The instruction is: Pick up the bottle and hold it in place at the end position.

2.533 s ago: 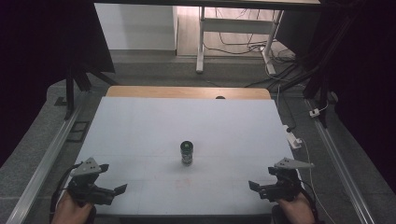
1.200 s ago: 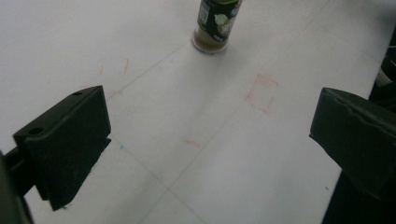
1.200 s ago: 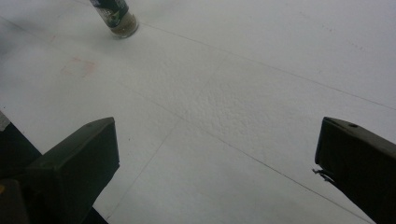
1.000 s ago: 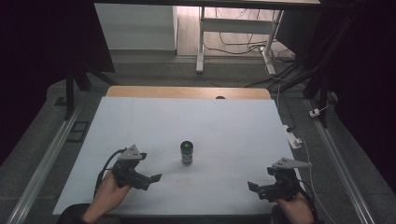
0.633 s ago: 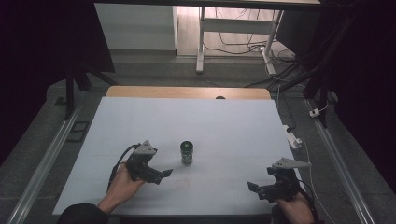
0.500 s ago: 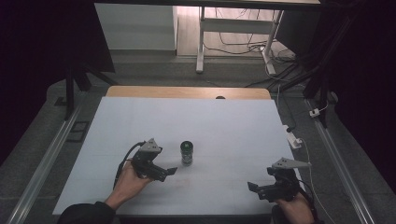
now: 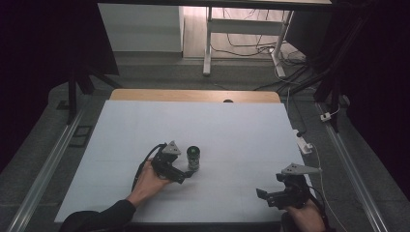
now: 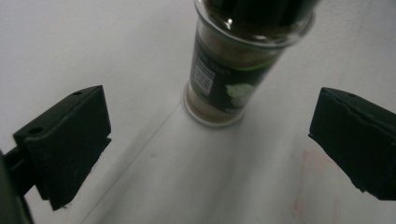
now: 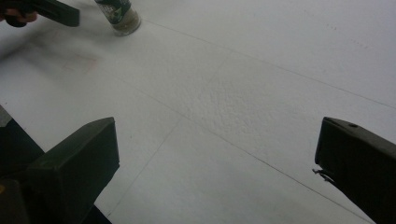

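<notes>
A small glass spice jar (image 7: 193, 158) with a black cap and a dark green label stands upright near the middle of the white table (image 7: 232, 130). My left gripper (image 7: 186, 173) sits just left of it, open, jaws pointing at the jar. In the left gripper view the spice jar (image 8: 231, 70) stands just beyond the two wide-apart jaws, not between them. My right gripper (image 7: 265, 197) rests open near the front right edge, holding nothing. The right gripper view has the spice jar (image 9: 119, 14) far off at top left, beside the left gripper (image 9: 51, 11).
A wooden strip (image 7: 193, 95) runs along the table's far edge. A white power strip (image 7: 304, 144) and cable lie off the right edge. Metal rails (image 7: 46, 166) flank both sides. Beyond the table stand a stand's legs (image 7: 208, 43) and floor cables.
My left gripper has moved from the front left corner to the right and forward, up to the spice jar. The right gripper has stayed still.
</notes>
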Demonstrator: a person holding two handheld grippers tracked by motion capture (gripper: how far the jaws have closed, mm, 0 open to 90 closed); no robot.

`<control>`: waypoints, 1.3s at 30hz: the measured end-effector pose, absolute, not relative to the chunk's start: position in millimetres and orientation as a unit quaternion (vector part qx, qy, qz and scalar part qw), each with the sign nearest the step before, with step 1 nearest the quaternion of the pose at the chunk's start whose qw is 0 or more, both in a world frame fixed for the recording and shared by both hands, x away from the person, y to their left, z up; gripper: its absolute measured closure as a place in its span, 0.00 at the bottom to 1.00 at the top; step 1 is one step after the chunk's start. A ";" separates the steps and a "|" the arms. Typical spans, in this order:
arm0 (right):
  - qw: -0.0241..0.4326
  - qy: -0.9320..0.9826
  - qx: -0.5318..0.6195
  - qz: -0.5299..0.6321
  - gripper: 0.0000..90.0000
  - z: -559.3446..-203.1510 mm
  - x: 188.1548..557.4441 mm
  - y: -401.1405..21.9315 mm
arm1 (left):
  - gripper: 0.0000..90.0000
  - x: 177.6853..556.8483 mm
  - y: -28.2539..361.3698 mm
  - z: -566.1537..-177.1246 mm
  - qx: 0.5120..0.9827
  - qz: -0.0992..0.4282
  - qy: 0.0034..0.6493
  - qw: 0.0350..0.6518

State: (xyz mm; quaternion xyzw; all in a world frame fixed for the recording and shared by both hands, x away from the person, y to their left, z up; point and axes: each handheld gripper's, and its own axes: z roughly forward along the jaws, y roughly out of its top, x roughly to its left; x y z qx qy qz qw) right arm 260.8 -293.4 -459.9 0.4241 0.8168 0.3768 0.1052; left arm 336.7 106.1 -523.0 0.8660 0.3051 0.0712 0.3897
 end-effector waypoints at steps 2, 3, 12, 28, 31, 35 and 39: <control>0.105 0.817 0.423 0.378 0.00 -460.0 260.9 -293.7 | 0.00 339.3 102.3 -524.6 0.868 0.077 0.300 0.388; 0.104 0.817 0.424 0.378 0.00 -460.0 261.0 -293.8 | 0.00 340.4 100.5 -525.4 0.869 0.079 0.297 0.388; 0.104 0.817 0.423 0.378 0.00 -460.1 261.0 -293.8 | 0.13 345.8 92.9 -531.0 0.875 0.087 0.275 0.389; 0.103 0.817 0.423 0.378 0.00 -460.2 261.3 -294.0 | 0.59 344.1 89.8 -529.4 0.879 0.092 0.240 0.402; 0.102 0.817 0.423 0.378 0.00 -460.3 261.3 -293.9 | 0.59 343.9 89.4 -529.1 0.880 0.095 0.238 0.400; 0.102 0.817 0.423 0.378 0.00 -460.2 261.3 -294.0 | 0.60 344.2 89.3 -528.6 0.881 0.095 0.236 0.398; 0.102 0.817 0.423 0.378 0.00 -460.2 261.3 -294.0 | 0.60 344.4 88.7 -528.0 0.881 0.094 0.238 0.397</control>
